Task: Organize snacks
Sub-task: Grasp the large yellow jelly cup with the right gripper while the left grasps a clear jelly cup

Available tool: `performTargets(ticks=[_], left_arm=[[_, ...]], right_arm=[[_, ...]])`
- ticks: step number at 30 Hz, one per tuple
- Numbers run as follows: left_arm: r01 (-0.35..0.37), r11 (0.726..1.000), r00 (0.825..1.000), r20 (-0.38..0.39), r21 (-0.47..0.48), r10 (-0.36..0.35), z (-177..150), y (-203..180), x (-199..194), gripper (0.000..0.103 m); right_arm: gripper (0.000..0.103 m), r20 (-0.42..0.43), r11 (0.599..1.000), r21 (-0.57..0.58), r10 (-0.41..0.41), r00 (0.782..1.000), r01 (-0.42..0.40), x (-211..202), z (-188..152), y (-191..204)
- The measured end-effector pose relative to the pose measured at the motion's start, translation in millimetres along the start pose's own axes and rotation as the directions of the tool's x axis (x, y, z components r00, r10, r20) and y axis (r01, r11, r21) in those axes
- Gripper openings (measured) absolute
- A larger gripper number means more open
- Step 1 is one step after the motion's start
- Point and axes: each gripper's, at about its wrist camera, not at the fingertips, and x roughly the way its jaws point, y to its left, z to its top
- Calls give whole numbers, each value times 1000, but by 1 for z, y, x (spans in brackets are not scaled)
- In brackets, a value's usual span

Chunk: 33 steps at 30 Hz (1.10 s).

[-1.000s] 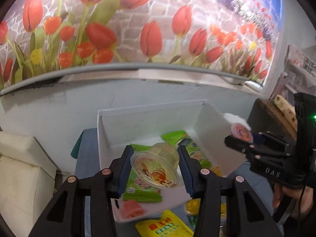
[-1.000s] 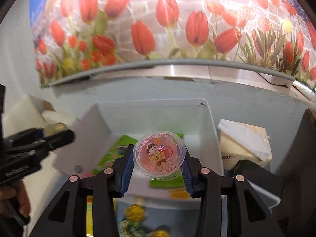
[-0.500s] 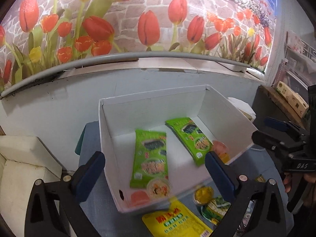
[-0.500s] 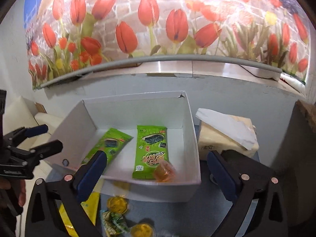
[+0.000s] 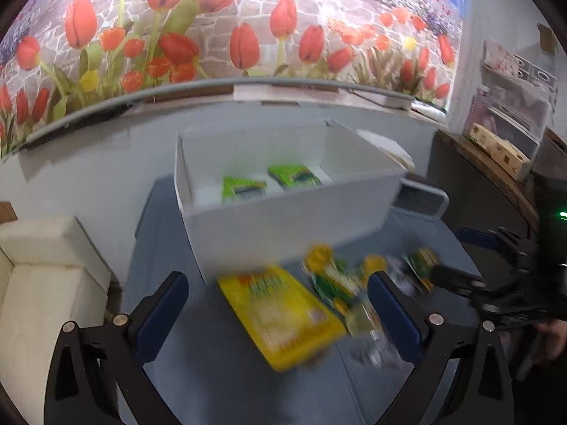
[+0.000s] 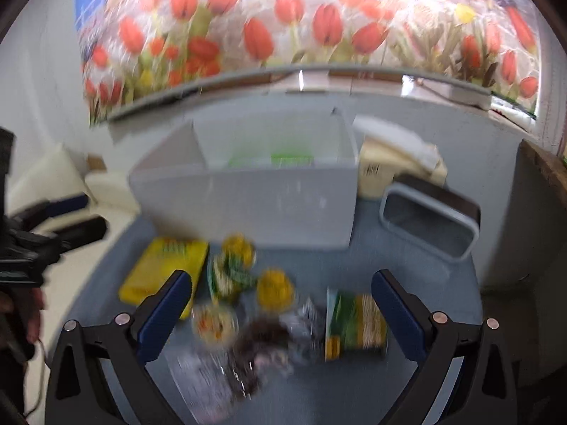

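- Left gripper: fingers spread wide and released, nothing held; positioned low over the blue counter, with the yellow snack packet between them.
- Right gripper: fingers likewise spread wide and released, nothing held; positioned above the loose pile of snacks. It is also seen at the right edge of the left wrist view.
- Yellow snack packet: laid flat on the counter just in front of the white box, at the left end of the pile; blurred, print not legible.
- Green-and-yellow packet: laid flat on the counter near the right finger of the right gripper.
- Round yellow snack cups: two are counted beside a green wrapped item, between the yellow packet and the green-and-yellow packet.
- Pale round cup: set close to the left finger of the right gripper; beside it a dark wrapper and clear wrapping, too blurred to identify.
- White box: open-topped, placed on the counter behind the pile.
- Green packets: two are lodged side by side on the floor of the white box.
- Grey-rimmed tray: placed on the counter to the right of the box.
- Cream bag: placed behind the tray, beside the box.
- White sofa: placed left of the counter.
- Tulip mural: spread across the wall behind.
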Motion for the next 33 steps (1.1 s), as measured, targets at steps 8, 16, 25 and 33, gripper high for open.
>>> performTargets(ticks=[8, 16, 25, 33], left_arm=[[34, 999, 999, -38, -38, -35, -62, -13, -30, 103], [26, 998, 994, -101, -50, -31, -82, -11, -23, 103], [38, 998, 990, -131, -43, -44, -85, -17, -8, 103], [36, 997, 987, -151, -71, -46, -82, -12, 12, 103]], right_arm=[[103, -100, 999, 26, 38, 994, -35, 56, -12, -9], [101, -104, 998, -67, -26, 994, 19, 87, -12, -3], [46, -122, 994, -93, -61, 991, 50, 97, -7, -7], [46, -43, 998, -63, -12, 999, 10, 63, -4, -12]])
